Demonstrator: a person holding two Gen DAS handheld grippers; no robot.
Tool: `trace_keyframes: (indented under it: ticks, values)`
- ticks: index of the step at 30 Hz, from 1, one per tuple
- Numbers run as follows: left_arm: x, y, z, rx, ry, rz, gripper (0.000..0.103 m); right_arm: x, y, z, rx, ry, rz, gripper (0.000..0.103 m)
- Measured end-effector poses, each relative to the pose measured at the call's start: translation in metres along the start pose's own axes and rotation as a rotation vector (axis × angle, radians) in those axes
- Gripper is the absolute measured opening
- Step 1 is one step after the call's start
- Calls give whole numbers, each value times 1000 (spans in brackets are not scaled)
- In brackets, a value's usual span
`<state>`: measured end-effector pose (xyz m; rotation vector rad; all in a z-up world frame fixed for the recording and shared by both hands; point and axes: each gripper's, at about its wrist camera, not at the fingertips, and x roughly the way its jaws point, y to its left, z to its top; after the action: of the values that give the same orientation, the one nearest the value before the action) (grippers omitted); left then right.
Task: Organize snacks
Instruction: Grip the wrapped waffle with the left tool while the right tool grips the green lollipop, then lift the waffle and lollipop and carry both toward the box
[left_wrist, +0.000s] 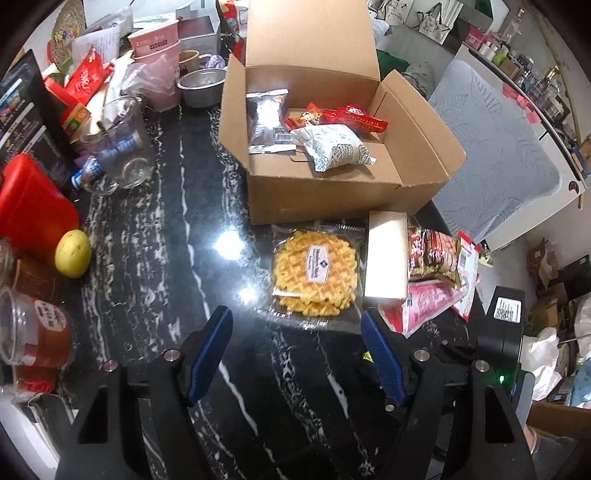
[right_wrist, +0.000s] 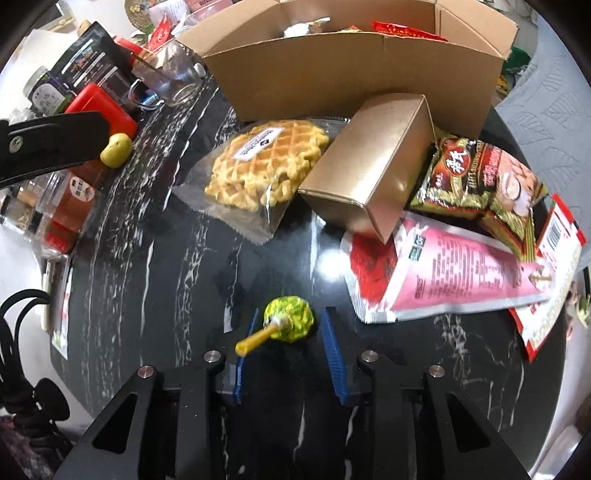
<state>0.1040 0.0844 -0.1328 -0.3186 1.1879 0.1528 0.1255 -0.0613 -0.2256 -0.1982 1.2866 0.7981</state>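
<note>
The right hand-held gripper (right_wrist: 288, 326) stands apart around a green-wrapped lollipop (right_wrist: 290, 319) on the dark desk (right_wrist: 184, 258); whether its pads touch the wrapper is hard to tell. Beyond the lollipop lie a pink pouch (right_wrist: 461, 280), a gold box (right_wrist: 373, 166) and a waffle pack (right_wrist: 266, 162), then the cardboard box (right_wrist: 332, 74), its contents mostly hidden. The left hand-held gripper (left_wrist: 297, 332) hangs open, empty, just short of the waffle pack.
</note>
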Motion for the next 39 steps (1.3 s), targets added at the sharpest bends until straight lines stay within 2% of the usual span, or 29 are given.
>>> trace_keyframes:
  ticks: [1,11,20,24,26,28,29,30,31,34,37,39]
  values:
    - [3,-1,3,2,2,-7,72,0,-1,1,-3,0,-1,26]
    - [51,-16,21,60,59,-92,72,-15,-19,7,39,-1,1,26]
    - [100,-27,32,100,149,-50,72,-27,-34,12,77,4,-22,26]
    - [108,-30,34,122,135,-12,72,-24,-33,14,88,11,-17,26]
    - [113,-32,35,130,144,11,79,-25,-35,14,94,16,-13,26]
    - [123,-29,34,112,187,21,88,-25,-34,13,94,18,-8,26]
    - [130,-28,34,94,215,15,91,-25,-34,14,93,19,-7,26]
    - [136,-23,33,52,243,-15,99,-24,-34,14,91,20,-6,26]
    - [138,-20,32,33,237,-12,102,-24,-34,15,91,21,-5,26]
    - [140,-22,30,67,209,36,102,-23,-33,16,89,21,-8,26]
    - [148,-33,26,162,216,110,103,-25,-38,14,91,23,-14,26]
    - [148,-35,25,166,212,106,103,-25,-39,13,90,25,-16,26]
